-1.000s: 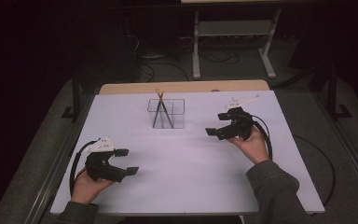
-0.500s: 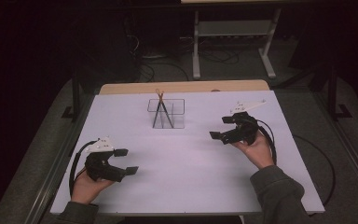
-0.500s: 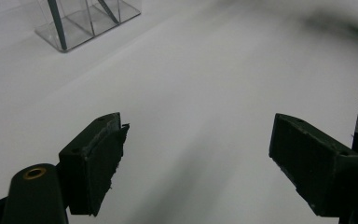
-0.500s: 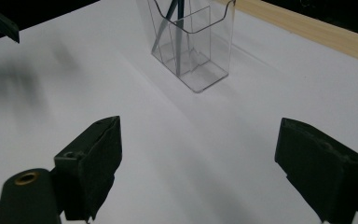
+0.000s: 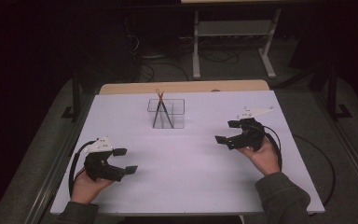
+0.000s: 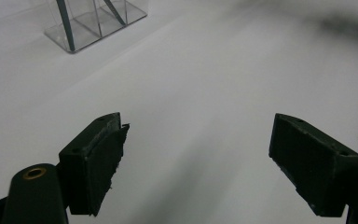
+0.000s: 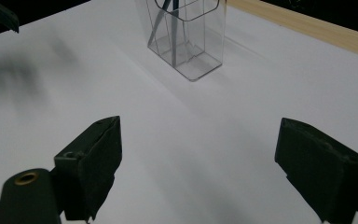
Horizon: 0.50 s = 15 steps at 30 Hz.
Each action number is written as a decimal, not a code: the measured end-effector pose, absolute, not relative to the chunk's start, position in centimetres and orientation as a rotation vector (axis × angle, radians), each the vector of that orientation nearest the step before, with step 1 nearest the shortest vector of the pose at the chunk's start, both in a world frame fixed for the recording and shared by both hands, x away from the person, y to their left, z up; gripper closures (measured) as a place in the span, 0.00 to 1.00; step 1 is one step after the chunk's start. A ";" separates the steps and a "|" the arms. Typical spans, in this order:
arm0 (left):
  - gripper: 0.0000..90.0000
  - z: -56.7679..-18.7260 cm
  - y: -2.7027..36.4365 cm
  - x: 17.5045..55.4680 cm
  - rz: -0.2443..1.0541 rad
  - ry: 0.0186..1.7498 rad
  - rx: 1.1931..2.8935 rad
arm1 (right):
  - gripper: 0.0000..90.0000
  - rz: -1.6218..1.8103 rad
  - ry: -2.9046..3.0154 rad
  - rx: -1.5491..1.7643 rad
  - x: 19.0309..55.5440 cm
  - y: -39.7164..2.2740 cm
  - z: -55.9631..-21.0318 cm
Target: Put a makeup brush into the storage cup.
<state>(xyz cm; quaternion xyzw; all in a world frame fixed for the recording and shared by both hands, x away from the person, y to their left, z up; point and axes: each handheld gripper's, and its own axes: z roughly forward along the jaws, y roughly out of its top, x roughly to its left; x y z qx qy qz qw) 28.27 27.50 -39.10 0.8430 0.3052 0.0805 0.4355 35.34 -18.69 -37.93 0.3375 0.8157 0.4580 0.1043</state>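
A clear plastic holder with compartments stands at the back middle of the white table, and two dark sticks with orange tips lean crossed inside it. The holder also appears at the top left of the left gripper view and as the holder at the top of the right gripper view. My left gripper rests near the front left, open and empty. My right gripper hovers at the right, open and empty, jaws pointing left.
A wooden strip runs along the table's far edge. Behind it stands a metal frame on a dark floor with cables. Black cables trail from both grippers; one loops off the right table edge.
My right gripper has drifted to the right and slightly toward the front, away from the holder. The left gripper has stayed put.
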 end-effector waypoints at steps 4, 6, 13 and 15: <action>0.19 -39.1 27.5 28.3 0.208 0.763 2.098 | 0.16 1.352 2.401 0.990 34.8 -19.0 -37.8; 0.19 -39.1 27.5 28.2 0.208 0.764 2.097 | 0.16 1.360 2.393 0.991 34.5 -19.1 -37.8; 0.19 -39.1 27.4 28.0 0.231 0.767 2.093 | 0.16 1.352 2.384 0.998 33.8 -19.7 -38.3; 0.19 -39.1 27.3 27.9 0.233 0.773 2.089 | 0.15 1.345 2.388 1.005 33.6 -19.9 -38.4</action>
